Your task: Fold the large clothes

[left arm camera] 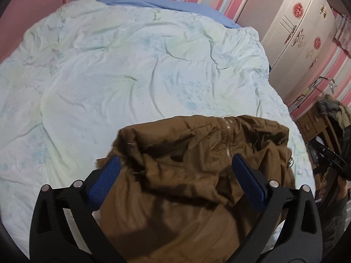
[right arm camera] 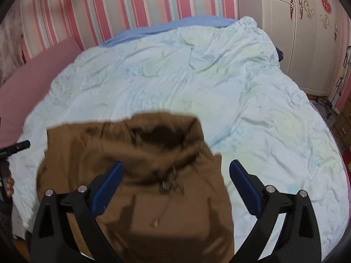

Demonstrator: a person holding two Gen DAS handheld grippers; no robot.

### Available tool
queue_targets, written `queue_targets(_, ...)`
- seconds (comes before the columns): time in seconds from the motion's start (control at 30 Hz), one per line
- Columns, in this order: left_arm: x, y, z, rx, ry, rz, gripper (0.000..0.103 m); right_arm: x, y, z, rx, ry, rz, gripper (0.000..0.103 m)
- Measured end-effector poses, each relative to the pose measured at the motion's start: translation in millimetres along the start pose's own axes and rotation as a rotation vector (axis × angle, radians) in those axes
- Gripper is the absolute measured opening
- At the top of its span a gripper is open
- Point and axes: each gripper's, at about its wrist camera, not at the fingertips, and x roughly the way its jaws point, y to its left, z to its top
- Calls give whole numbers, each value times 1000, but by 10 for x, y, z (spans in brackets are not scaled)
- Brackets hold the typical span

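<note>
My left claw (left arm camera: 175,162) hangs with its blue pads spread wide, nothing between them; the brown jacket (left arm camera: 197,175) lies below and past them, not pinched. My right claw (right arm camera: 175,166) is the same: pads wide apart, gripping nothing, hovering over the same jacket (right arm camera: 142,175).

The jacket sits in a rumpled heap at the near edge of the bed, on the pale quilt (left arm camera: 131,76). From the left view I can see its zipper (left arm camera: 226,135) running slantwise through the creases, so the front seems to face up there. From the right view a gathered, rounded part lies farthest from me (a hood or collar, I think, though blur keeps me from being sure), and a small metal piece (right arm camera: 169,187) shows on the cloth beneath my pads.

I judge that I am at the start of a fold, or between folds: the garment is bunched, not flat, and no clean edge is laid over another. Most of the quilt beyond is free for spreading.

What the next move calls for, as I see it, is two firm holds on opposite parts of the jacket, shoulders or hem corners, each claw closing on a single layer's edge if it can be found. Then a lift and a pull apart to flatten it across the quilt before any folding. The cloth looks slippery and thick, so a shallow pinch may let go.
</note>
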Motion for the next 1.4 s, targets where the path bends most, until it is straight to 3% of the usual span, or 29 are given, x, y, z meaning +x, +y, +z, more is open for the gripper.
queue_targets(0.1, -39, 70, -227, 15, 1, 47, 100, 129, 112, -276, 3, 47, 11, 97)
queue_targets(0.27, 53, 129, -675, 22, 54, 60, 100, 297, 330, -515, -42, 61, -27, 97)
queue_targets(0.47, 227, -61, -1077, 46, 104, 65, 100, -65, 535, -689, -21, -14, -38, 97)
queue_targets(0.6, -11, -236, -1252, -12, 51, 28, 100, -165, 597, -789, -21, -11, -22, 97)
queue_targets(0.8, -174, -489, -1406, 10, 15, 22, 100, 73, 699, -985, -41, 69, -16, 97)
queue_targets(0.87, -103, -549, -1502, 19, 18, 50, 100, 231, 704, -1051, -40, 100, -34, 102)
queue_targets(1.03, 273, -583, -1649, 35, 81, 110, 100, 511, 728, -1067, -53, 136, -60, 102)
queue_targets(1.17, 513, -485, -1592, 4, 88, 113, 100, 764, 712, -1036, -46, 173, -57, 102)
queue_targets(1.4, 811, -499, -1508, 38, 126, 160, 100, 815, 817, -813, -57, 190, -73, 102)
